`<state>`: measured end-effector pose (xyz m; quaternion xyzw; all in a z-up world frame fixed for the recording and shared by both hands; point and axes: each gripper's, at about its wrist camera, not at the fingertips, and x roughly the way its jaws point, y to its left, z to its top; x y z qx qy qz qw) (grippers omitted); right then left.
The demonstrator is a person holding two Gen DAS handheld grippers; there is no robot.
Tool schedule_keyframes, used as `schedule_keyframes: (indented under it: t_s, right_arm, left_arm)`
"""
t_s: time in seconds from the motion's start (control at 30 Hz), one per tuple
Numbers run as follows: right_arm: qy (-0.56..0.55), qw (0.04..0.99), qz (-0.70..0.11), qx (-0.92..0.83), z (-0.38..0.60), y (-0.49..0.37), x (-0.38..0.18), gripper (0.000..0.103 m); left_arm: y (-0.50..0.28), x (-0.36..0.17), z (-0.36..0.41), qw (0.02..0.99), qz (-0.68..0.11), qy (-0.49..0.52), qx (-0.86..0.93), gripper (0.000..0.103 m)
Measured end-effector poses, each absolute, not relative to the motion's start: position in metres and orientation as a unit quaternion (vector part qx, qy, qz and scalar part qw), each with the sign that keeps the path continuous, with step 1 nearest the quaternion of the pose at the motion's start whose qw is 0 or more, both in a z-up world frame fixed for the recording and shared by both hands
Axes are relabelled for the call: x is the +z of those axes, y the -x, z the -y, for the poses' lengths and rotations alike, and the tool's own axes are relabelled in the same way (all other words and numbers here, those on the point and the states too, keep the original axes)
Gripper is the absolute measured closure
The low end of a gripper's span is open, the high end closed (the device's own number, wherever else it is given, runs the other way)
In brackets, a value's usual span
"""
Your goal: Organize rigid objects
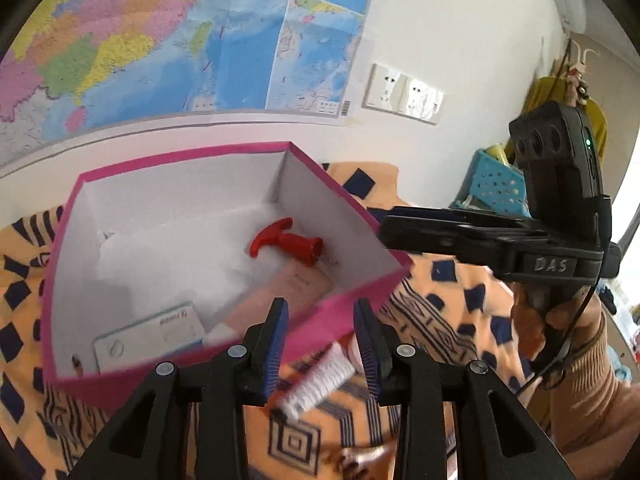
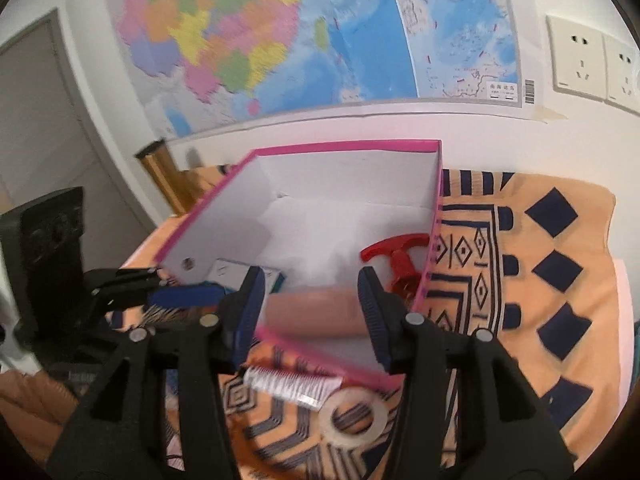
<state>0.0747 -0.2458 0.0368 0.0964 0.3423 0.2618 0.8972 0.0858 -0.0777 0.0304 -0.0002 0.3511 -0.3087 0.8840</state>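
Note:
A pink box with white inside (image 1: 120, 380) (image 2: 344, 146) stands on the orange patterned cloth. In it lie a red T-handled piece (image 1: 286, 242) (image 2: 396, 258), a pale pink flat case (image 1: 280, 296) (image 2: 316, 314) and a white-blue packet (image 1: 148, 340). A white ribbed brush-like piece (image 1: 320, 380) (image 2: 292, 384) lies on the cloth in front of the box, beside a clear tape ring (image 2: 354, 416). My left gripper (image 1: 322, 344) is open and empty over the box's near wall. My right gripper (image 2: 312, 312) is open and empty over the box's near corner.
A map (image 1: 160, 40) and wall sockets (image 1: 404, 94) hang behind the table. A blue perforated basket (image 1: 496, 184) stands at the far right. The right gripper's body (image 1: 520, 240) hovers beside the box. A door (image 2: 40, 120) is at left.

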Motion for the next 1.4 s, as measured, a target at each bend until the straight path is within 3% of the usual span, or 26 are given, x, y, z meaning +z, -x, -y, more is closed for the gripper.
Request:
schedule_keyframes:
  t_s: [0.2, 0.63, 1.4]
  right_arm:
    - [-0.109, 0.888, -0.346, 0.284, 0.256, -0.029, 0.022, 0.053]
    - [-0.161, 0.852, -0.447, 0.219, 0.282, 0.030, -0.065, 0.053]
    - [-0.157, 0.861, -0.440, 0.200, 0.258, 0.046, -0.078, 0.051]
  left_arm:
    - [-0.049, 0.013, 0.070, 0.871, -0.372, -0.006, -0.320, 0.066]
    - [-0.011, -0.051, 0.065, 0.824, -0.470, 0.014, -0.316, 0.064]
    - [-0.014, -0.070, 0.077, 0.808, -0.502, 0.039, -0.307, 0.069]
